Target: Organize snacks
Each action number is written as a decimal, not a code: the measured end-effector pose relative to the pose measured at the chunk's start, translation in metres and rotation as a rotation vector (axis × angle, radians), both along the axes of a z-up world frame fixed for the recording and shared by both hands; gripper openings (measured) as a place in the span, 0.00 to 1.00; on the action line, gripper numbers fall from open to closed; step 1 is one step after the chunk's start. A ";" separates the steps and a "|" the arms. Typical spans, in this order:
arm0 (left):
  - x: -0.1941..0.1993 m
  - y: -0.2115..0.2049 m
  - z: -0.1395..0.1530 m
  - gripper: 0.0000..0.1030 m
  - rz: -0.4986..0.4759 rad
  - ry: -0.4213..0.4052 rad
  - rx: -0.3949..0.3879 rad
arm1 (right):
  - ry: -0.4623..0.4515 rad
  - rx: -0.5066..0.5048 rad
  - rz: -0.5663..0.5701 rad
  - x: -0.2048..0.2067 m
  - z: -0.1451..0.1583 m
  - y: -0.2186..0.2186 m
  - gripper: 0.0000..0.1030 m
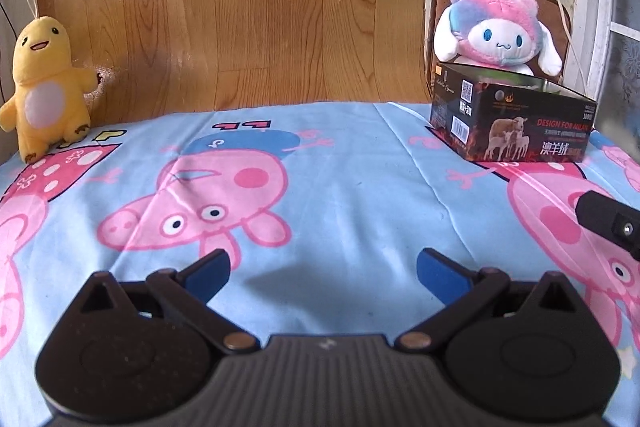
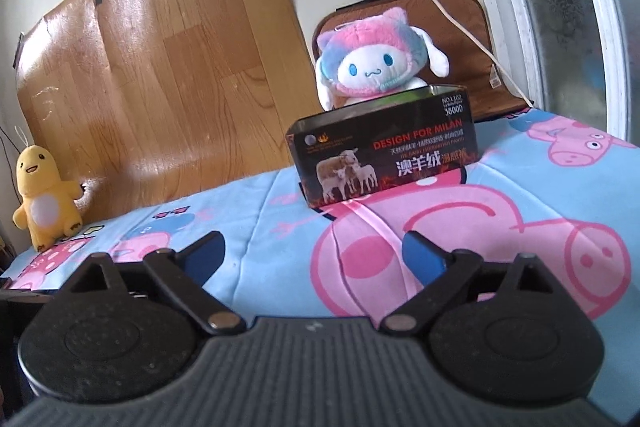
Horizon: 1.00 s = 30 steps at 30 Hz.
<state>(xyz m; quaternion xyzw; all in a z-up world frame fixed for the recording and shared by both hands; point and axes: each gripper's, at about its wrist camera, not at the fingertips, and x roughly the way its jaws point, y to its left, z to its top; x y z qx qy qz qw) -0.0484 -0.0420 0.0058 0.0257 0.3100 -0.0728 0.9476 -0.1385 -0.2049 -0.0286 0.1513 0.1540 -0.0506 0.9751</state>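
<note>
A black open-topped box (image 1: 516,123) with sheep pictures and red lettering stands on the blue pig-print sheet (image 1: 320,163), far right in the left wrist view and ahead at centre in the right wrist view (image 2: 384,155). Something pale green shows inside it; what it is cannot be told. My left gripper (image 1: 323,269) is open and empty, low over the sheet, well left of the box. My right gripper (image 2: 314,253) is open and empty, a short way in front of the box. Its black body also shows at the left wrist view's right edge (image 1: 610,223).
A yellow plush duck (image 1: 44,83) stands at the sheet's far left, also in the right wrist view (image 2: 46,199). A pink-and-blue plush (image 2: 372,67) sits behind the box against a brown cushion (image 2: 468,47). A wood-grain panel (image 1: 224,3), wall, cables and a window frame (image 2: 580,19) lie beyond.
</note>
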 end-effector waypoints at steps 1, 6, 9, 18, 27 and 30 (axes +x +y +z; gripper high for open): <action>0.001 -0.001 -0.001 1.00 -0.002 0.004 0.003 | -0.002 0.000 -0.007 0.001 -0.001 -0.001 0.94; 0.007 -0.003 -0.008 1.00 -0.015 0.038 0.016 | 0.002 0.007 -0.027 0.005 -0.003 -0.005 0.94; 0.008 -0.004 -0.008 1.00 -0.015 0.038 0.019 | 0.006 0.012 -0.027 0.005 -0.003 -0.005 0.94; 0.008 -0.008 -0.006 1.00 -0.026 0.037 0.032 | 0.009 0.028 -0.026 0.005 -0.006 -0.008 0.95; 0.004 -0.013 -0.004 1.00 -0.035 0.011 0.071 | 0.007 0.052 -0.028 0.004 -0.009 -0.010 0.95; 0.003 -0.017 -0.005 1.00 -0.038 0.007 0.092 | 0.005 0.060 -0.028 0.004 -0.009 -0.010 0.95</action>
